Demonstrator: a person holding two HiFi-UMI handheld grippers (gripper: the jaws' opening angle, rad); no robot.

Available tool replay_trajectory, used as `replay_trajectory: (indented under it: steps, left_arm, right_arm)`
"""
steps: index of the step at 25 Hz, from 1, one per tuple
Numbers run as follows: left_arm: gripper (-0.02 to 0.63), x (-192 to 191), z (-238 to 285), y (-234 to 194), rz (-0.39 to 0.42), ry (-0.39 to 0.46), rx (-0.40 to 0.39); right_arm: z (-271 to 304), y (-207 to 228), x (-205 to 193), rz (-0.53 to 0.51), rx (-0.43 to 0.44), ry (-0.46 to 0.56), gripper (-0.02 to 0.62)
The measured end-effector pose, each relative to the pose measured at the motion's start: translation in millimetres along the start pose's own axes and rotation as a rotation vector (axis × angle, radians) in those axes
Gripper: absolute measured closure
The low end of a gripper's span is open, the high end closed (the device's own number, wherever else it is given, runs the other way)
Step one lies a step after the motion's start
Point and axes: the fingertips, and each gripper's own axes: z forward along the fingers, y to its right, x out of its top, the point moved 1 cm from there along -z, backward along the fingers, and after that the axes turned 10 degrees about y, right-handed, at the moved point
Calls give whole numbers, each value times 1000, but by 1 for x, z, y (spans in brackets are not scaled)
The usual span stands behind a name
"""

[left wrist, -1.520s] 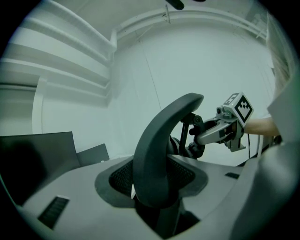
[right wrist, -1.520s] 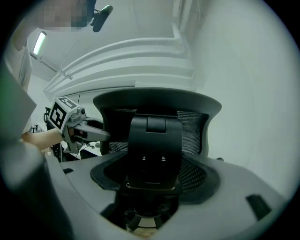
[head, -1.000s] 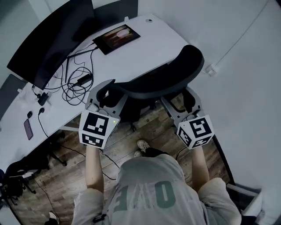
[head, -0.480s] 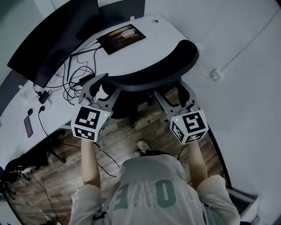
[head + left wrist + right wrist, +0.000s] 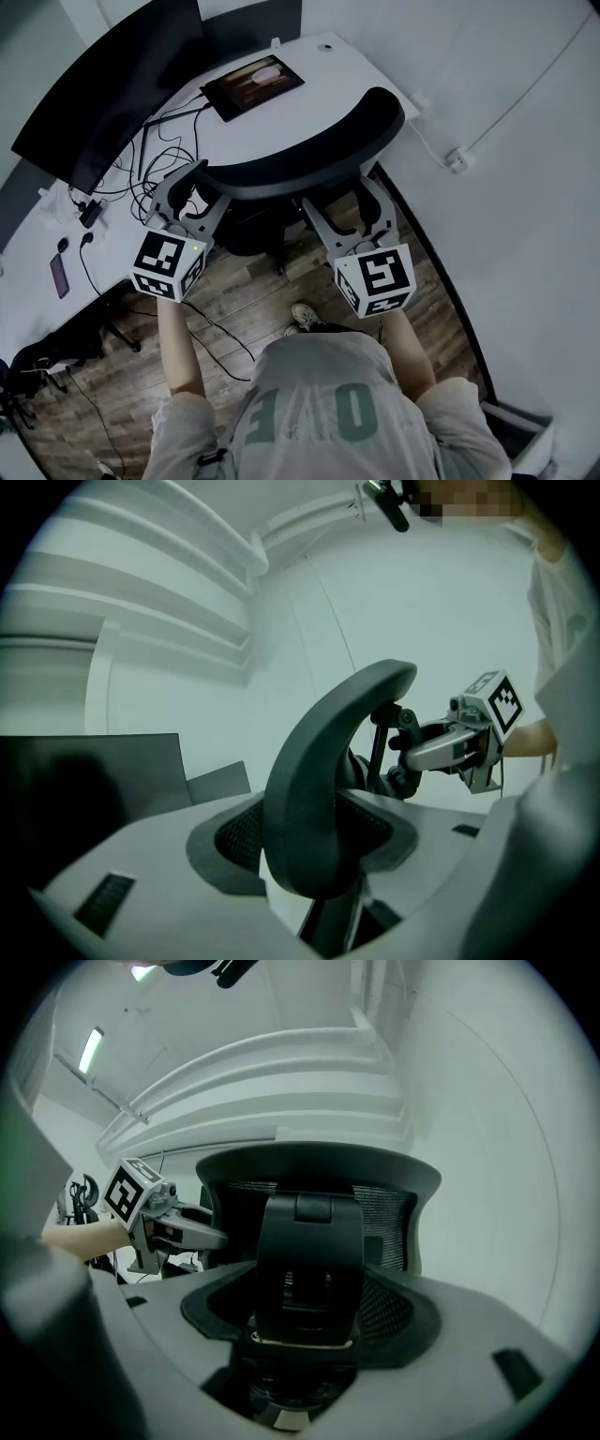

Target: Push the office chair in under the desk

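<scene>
The black office chair (image 5: 309, 150) stands with its curved back against the edge of the white desk (image 5: 319, 80), its seat hidden under the desk. My left gripper (image 5: 192, 192) straddles the left end of the chair back. Its jaws are opening, with the back's edge (image 5: 319, 789) between them and room on both sides. My right gripper (image 5: 347, 208) sits behind the right half of the back, open, with the chair's rear spine (image 5: 309, 1241) between its wide jaws. Each gripper view shows the other gripper beside the back: the right one (image 5: 459, 747) and the left one (image 5: 159, 1218).
A dark monitor (image 5: 112, 84), a tablet (image 5: 250, 80), tangled cables (image 5: 159, 159) and a phone (image 5: 59, 275) lie on the desk. The wall (image 5: 525, 187) with a socket (image 5: 457, 157) stands close on the right. The person's foot (image 5: 302, 314) rests on the wooden floor behind the chair.
Both grippers and the chair back have moved left and forward, toward the desk. The chair back now lies tighter against the desk's edge.
</scene>
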Motion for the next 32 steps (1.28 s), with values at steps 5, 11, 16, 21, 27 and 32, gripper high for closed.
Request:
replay_trajectory:
  steps: [5, 11, 16, 21, 27, 32]
  left_arm:
    - [374, -2, -2, -5, 8, -14, -12]
    - [365, -5, -10, -14, 21, -43, -3]
    - [351, -9, -16, -25, 50, -64, 48]
    - [347, -11, -18, -26, 68, -67, 71]
    - [345, -10, -16, -28, 63, -54, 89]
    - [345, -7, -18, -25, 52, -75, 119]
  right_arm:
    - [1, -6, -1, -2, -26, -18, 293]
    - [-1, -24, 1, -11, -58, -2, 293]
    - [1, -44, 4, -7, -65, 29, 293]
    - [-1, -48, 3, -11, -72, 35, 291]
    - [1, -46, 3, -9, -68, 31, 291]
    - [-1, -45, 4, -7, -45, 28, 292]
